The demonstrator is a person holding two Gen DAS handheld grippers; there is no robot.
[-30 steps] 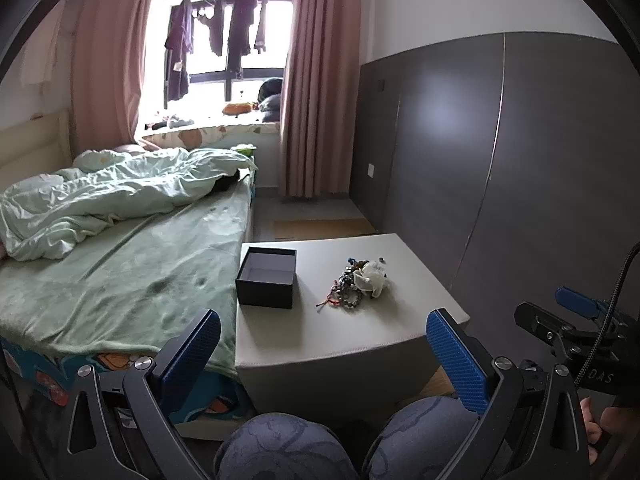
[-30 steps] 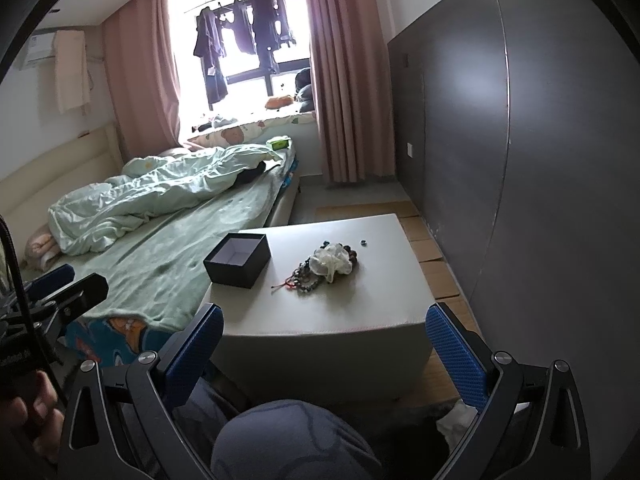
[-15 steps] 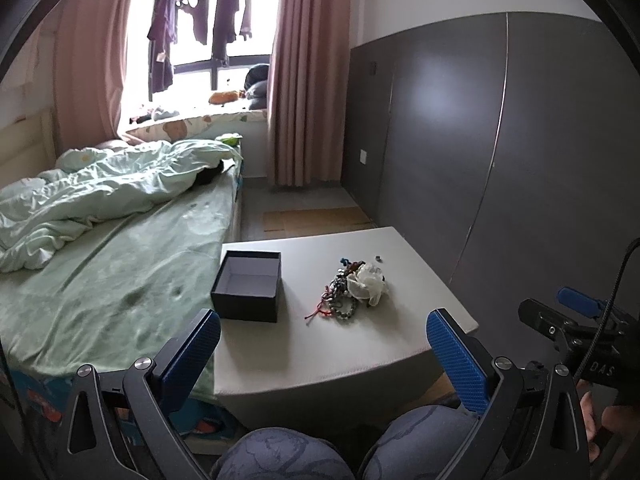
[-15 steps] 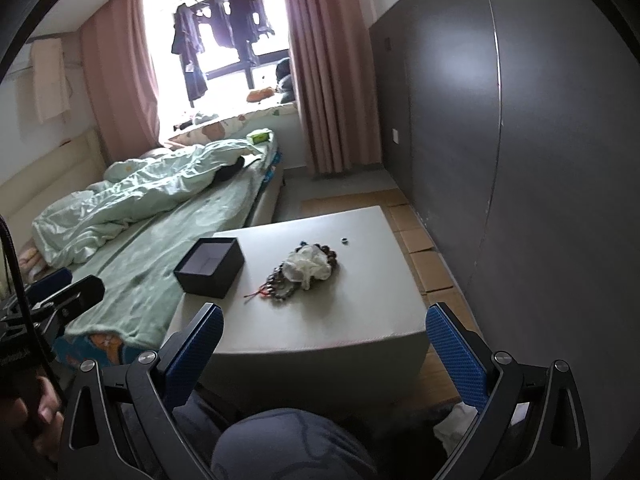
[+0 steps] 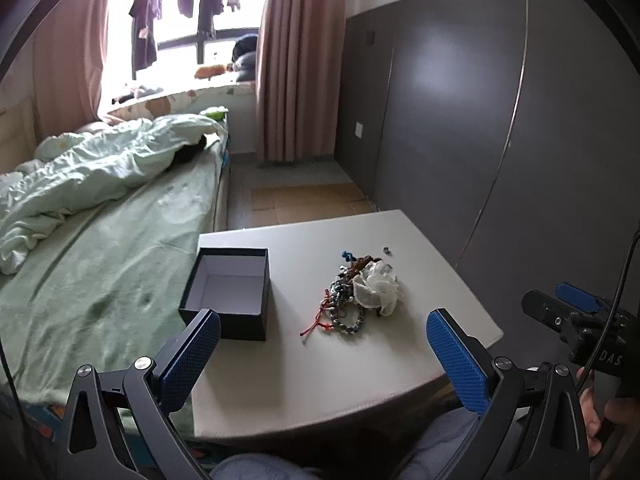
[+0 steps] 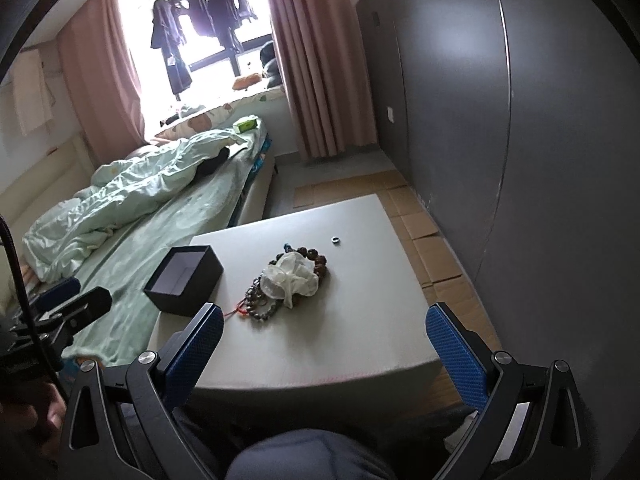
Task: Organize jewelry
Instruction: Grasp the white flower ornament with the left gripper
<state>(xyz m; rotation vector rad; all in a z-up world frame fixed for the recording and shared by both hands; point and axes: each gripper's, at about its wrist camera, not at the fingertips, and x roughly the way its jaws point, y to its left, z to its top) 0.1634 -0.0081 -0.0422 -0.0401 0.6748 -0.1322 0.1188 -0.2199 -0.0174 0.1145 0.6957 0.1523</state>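
Observation:
An open dark box (image 5: 228, 292) (image 6: 184, 280) with a pale inside stands on the left of a low white table (image 5: 320, 380) (image 6: 352, 336). To its right lies a heap of bead bracelets (image 5: 340, 308) (image 6: 260, 304) with a red cord and a white sheer pouch (image 5: 376, 286) (image 6: 292, 278) on top. A small ring (image 5: 386, 249) (image 6: 335, 239) lies apart behind the heap. My left gripper (image 5: 320, 356) is open and empty above the table's near edge. My right gripper (image 6: 324, 352) is open and empty, also at the near edge.
A bed (image 5: 100, 240) with a green sheet and crumpled duvet adjoins the table's left side. A dark grey panelled wall (image 5: 500, 140) runs along the right. Cardboard sheets (image 6: 432, 240) cover the floor between table and wall. My knees (image 6: 312, 456) are under the grippers.
Both grippers have moved forward and tilted down toward the table, so the box and jewelry look nearer. Both stay open. Nothing on the table has moved.

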